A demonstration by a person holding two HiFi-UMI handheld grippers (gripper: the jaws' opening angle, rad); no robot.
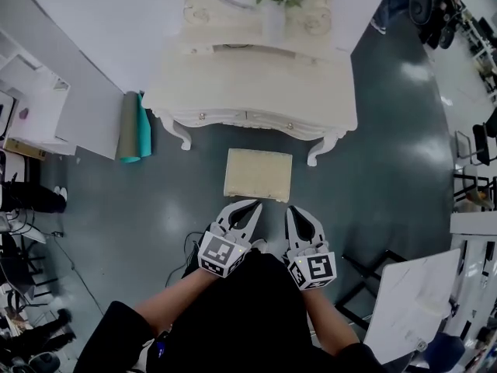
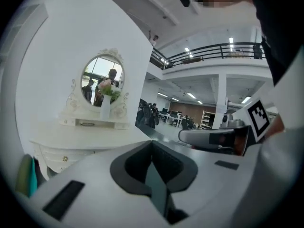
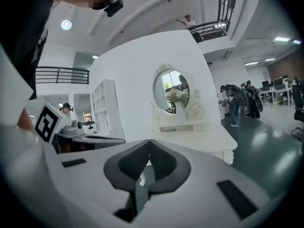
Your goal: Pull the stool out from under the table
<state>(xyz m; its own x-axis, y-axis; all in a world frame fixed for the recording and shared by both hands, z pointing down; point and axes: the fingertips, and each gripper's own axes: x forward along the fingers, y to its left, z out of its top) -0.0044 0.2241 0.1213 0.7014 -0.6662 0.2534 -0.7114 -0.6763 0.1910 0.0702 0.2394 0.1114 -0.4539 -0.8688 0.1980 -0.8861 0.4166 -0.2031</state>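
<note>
My left claw [image 1: 254,206] and right claw [image 1: 291,209] are both pinched together on nothing, and the cream rectangular cushioned stool [image 1: 258,175], just in front of the white carved surface [image 1: 248,84], looks light yet rigid, so I'd grip its near rim.

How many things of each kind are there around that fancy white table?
Cream square-topped stool: 1
Ornate white dressing table: 1
Oval mirror: 1
White vase of flowers: 1
Grey-and-teal rolled mat: 1
Left gripper and right gripper: 2
Total: 7
</note>
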